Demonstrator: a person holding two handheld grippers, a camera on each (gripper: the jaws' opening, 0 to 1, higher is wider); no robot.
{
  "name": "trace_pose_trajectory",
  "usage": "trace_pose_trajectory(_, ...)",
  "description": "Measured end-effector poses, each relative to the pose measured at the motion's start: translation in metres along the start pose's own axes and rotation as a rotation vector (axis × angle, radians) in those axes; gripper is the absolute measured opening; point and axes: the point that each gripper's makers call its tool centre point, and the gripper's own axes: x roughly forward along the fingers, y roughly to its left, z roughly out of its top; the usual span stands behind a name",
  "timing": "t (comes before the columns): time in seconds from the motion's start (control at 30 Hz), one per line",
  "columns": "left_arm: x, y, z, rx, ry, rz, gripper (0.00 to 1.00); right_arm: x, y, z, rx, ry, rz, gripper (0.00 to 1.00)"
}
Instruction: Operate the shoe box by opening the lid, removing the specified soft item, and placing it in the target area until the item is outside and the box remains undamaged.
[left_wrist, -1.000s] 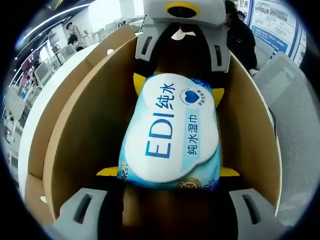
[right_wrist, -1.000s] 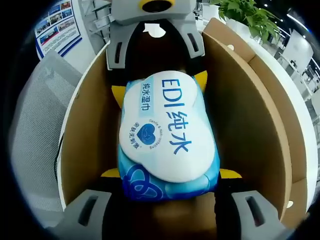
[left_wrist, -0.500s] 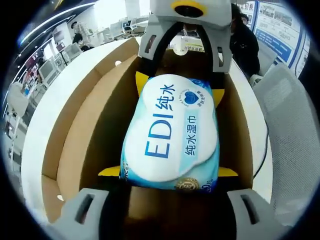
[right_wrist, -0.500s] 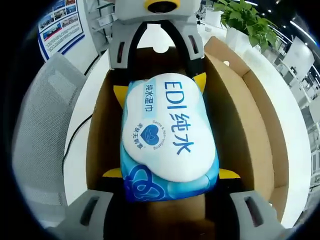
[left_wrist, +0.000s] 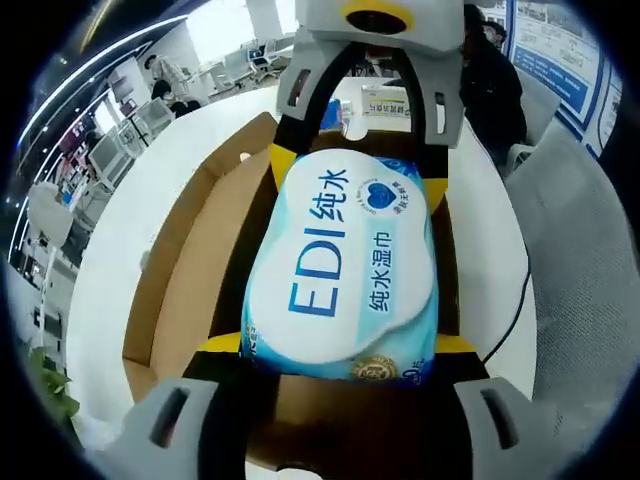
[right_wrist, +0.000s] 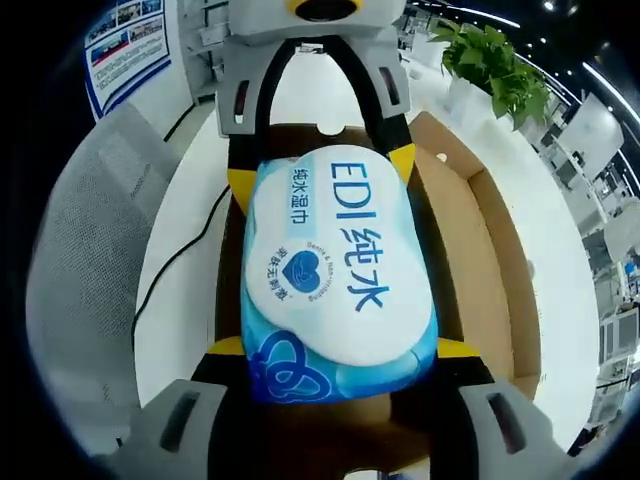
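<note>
Soft, puffy blue-and-white wet wipes pack (left_wrist: 340, 275) is pinched between both grippers, left gripper (left_wrist: 340, 350) and right gripper (right_wrist: 338, 352) each clamped on an end. It's now higher above the brown cardboard shoe box (left_wrist: 190, 290) than before, white worktop (left_wrist: 110, 270) showing around the box.

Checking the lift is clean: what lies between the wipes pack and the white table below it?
The open cardboard shoe box. In both gripper views the wipes pack, clamped between the left gripper and right gripper, hangs over the box's interior, with the white table around it.
</note>
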Motion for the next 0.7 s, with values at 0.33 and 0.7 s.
trace_pose_trajectory(0.33, -0.020, -0.014, 0.015, -0.005, -0.024, 0.036, 0.67, -0.027, 0.010, 0.007, -0.032, 0.003, -0.021, 0.64)
trace_pose_trajectory(0.7, -0.042, -0.037, 0.030, 0.024, -0.069, 0.101, 0.67, -0.057, 0.032, 0.015, -0.077, -0.005, -0.085, 0.63)
